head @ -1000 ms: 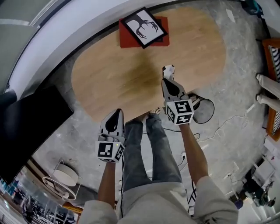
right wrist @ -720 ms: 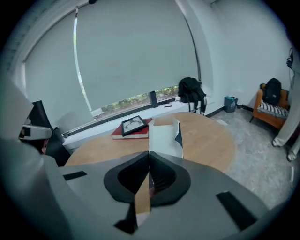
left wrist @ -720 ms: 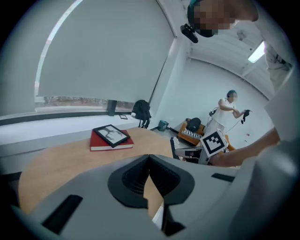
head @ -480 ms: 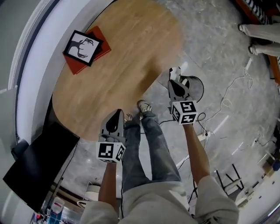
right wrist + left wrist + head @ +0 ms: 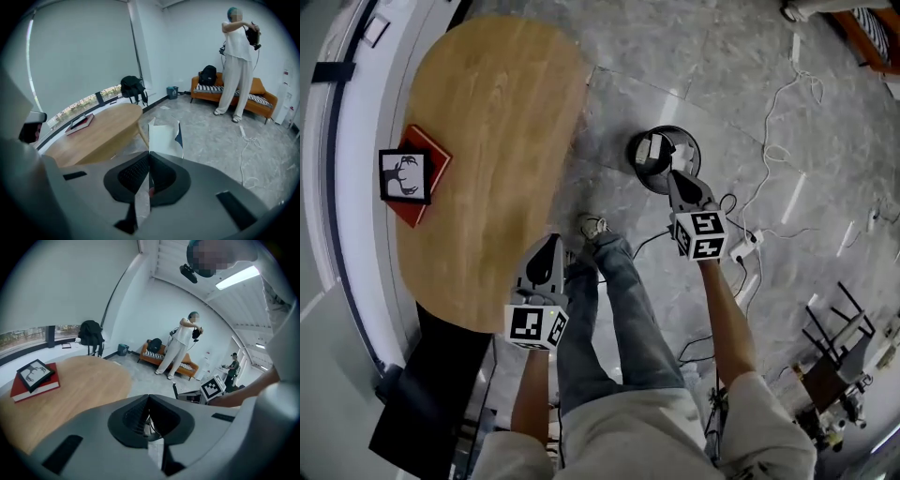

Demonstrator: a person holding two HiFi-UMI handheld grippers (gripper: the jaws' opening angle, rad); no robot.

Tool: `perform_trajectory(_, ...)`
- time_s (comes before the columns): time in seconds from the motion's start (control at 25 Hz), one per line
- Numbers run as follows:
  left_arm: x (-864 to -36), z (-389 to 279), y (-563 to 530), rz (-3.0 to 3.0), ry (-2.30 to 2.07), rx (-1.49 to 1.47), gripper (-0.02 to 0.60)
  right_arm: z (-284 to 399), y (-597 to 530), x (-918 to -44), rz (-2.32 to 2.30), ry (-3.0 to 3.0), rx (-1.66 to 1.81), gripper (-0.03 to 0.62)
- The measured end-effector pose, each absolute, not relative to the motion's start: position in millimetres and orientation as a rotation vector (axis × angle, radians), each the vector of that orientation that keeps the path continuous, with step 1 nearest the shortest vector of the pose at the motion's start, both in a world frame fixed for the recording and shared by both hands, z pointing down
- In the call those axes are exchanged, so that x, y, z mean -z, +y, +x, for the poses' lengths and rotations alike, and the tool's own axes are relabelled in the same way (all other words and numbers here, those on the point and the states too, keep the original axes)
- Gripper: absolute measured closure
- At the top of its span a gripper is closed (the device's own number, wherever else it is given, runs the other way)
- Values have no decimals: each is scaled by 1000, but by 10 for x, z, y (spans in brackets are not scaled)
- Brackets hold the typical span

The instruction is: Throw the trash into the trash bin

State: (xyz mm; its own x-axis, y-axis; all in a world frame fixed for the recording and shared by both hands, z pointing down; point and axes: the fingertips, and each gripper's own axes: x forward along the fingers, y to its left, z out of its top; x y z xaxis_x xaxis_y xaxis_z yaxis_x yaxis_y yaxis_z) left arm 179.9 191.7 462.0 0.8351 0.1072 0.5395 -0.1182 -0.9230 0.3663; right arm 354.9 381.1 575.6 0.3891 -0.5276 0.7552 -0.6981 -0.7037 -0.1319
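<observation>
A white torn wrapper with a blue edge (image 5: 164, 137) sticks up from my right gripper (image 5: 149, 154), whose jaws are shut on it. In the head view the right gripper (image 5: 674, 175) points down at the near rim of a round black trash bin (image 5: 682, 142) on the floor, and the wrapper (image 5: 652, 150) hangs over the bin's mouth. My left gripper (image 5: 547, 246) hovers over the floor beside the person's leg, near the wooden table's edge. Seen in its own view, the left gripper (image 5: 149, 398) has its jaws together with nothing in them.
An oval wooden table (image 5: 487, 141) lies left of the bin, with a red book and framed picture (image 5: 408, 176) on it. Cables (image 5: 769, 94) trail over the marble floor to the right. A person (image 5: 236, 61) stands by an orange sofa (image 5: 255, 96).
The person has turned away from the table toward the bin. The right gripper has carried the wrapper from above the table edge to over the bin; the left gripper has swung along, still empty.
</observation>
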Motion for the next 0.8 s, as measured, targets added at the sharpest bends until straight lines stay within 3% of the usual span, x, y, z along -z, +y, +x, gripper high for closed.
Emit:
perform_trajectory(0.2, -4684, 2007, 2189, 2636, 93, -839, 563, 3643, 4264, -5963, 2490, -983, -1243, 558)
perform_trajectory(0.24, -4699, 2029, 2220, 2638, 101, -843, 563, 3651, 4310, -5996, 2493, -979, -1256, 522)
perform_trajectory(0.28, -4710, 2047, 2247, 2638, 106, -846, 563, 3654, 4341, -6020, 2498, -982, -1269, 424)
perform_trajectory(0.32, -4717, 2060, 2268, 2639, 109, -847, 563, 3651, 4365, -6037, 2500, -986, -1279, 408)
perform_trajectory(0.8, -4618, 1963, 2130, 2642, 3, -846, 563, 3551, 4168, -5970, 2459, -1089, -1274, 429)
